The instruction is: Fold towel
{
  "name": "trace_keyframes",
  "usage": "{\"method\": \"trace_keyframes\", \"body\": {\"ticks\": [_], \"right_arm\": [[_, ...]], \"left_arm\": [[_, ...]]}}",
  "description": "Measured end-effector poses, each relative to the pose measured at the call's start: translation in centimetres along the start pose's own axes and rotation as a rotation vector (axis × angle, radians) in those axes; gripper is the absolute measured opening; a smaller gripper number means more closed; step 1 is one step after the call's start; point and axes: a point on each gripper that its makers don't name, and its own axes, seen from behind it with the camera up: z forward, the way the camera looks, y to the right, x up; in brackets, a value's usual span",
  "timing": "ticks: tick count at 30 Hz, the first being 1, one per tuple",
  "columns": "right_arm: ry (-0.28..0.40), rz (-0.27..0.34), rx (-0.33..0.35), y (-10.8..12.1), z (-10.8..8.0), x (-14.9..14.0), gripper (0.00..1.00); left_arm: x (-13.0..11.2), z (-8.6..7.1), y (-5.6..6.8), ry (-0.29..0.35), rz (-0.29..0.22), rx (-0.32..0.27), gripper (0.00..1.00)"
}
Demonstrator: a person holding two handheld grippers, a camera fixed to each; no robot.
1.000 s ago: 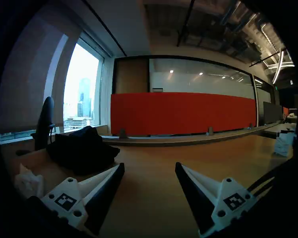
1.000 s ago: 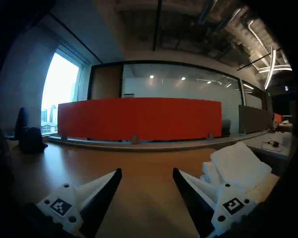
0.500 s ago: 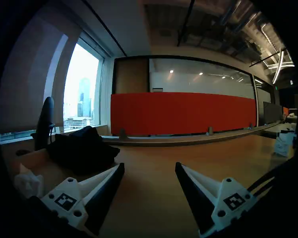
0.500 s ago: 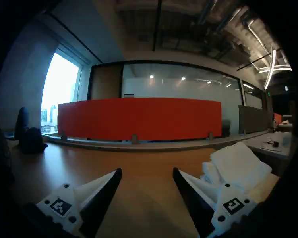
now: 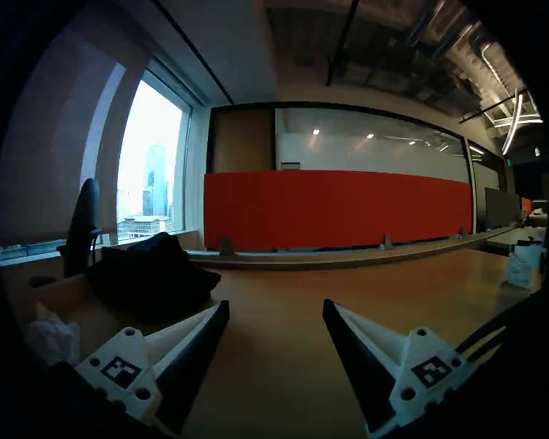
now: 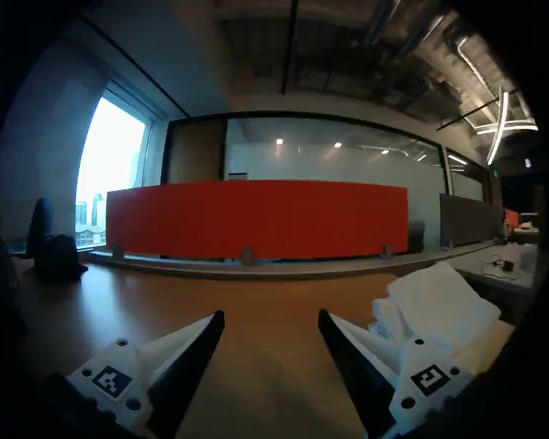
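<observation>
The left gripper point(image 5: 274, 303) and the right gripper point(image 6: 271, 313) hover low over the light wooden bench point(image 5: 391, 285). Each is spread wide with nothing between its fingers, seemingly poised before a reach. A stack of white folded towels point(image 6: 439, 304) lies just beyond the right gripper's right finger, likely set aside there as finished work. A crumpled black cloth heap point(image 5: 154, 278) sits near the left gripper's left finger, within easy reach and probably the next piece to fold.
</observation>
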Motion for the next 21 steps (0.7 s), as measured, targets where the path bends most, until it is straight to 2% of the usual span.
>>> {"method": "trace_keyframes", "body": {"ticks": [21], "right_arm": [[0.000, 0.000, 0.000, -0.02, -0.03, -0.02, 0.99]], "left_arm": [[0.06, -0.01, -0.18, -0.001, -0.003, 0.000, 0.94]]}}
